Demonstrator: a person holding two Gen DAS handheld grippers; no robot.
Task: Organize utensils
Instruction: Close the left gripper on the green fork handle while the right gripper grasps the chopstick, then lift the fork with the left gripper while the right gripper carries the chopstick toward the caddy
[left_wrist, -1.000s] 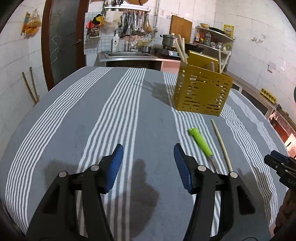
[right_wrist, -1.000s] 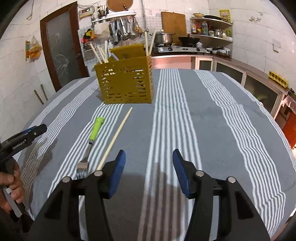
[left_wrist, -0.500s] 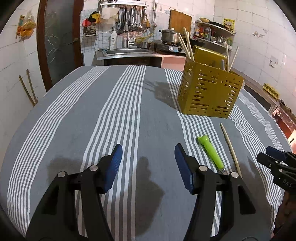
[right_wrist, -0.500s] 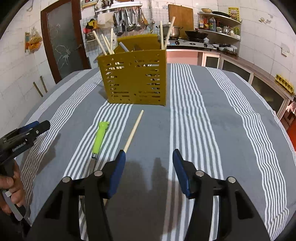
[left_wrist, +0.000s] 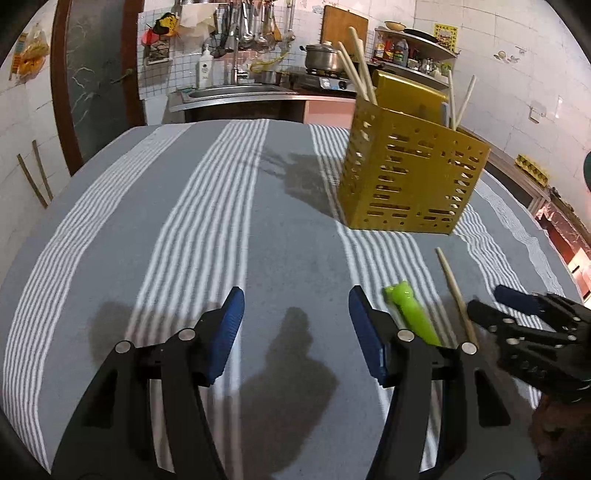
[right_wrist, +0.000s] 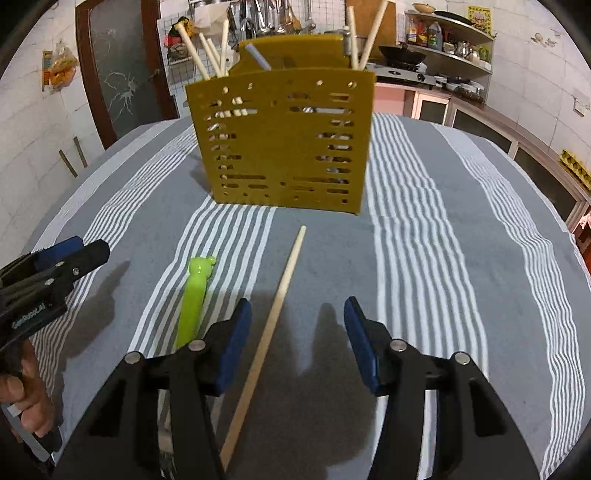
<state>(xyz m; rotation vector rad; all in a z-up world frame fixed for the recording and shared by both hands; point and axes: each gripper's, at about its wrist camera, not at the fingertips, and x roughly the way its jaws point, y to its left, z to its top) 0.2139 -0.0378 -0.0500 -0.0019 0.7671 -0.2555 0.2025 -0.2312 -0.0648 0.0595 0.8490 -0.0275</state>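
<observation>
A yellow perforated utensil holder (right_wrist: 284, 140) stands on the striped cloth with several chopsticks upright in it; it also shows in the left wrist view (left_wrist: 410, 177). A green-handled fork (right_wrist: 194, 299) and a single wooden chopstick (right_wrist: 275, 306) lie in front of it, also seen in the left wrist view as the fork (left_wrist: 410, 314) and the chopstick (left_wrist: 456, 291). My right gripper (right_wrist: 297, 339) is open, and the chopstick runs between its fingers. My left gripper (left_wrist: 295, 325) is open and empty, left of the fork.
The table is covered by a grey cloth with white stripes (left_wrist: 207, 206). Behind it are a sink counter (left_wrist: 236, 96), a stove with a pot (left_wrist: 321, 62) and wall shelves (right_wrist: 447, 40). A dark door (right_wrist: 122, 74) is at the back left.
Both grippers have moved forward toward the holder. The right gripper now straddles the chopstick, which earlier lay ahead and left of it. Both stay open.
</observation>
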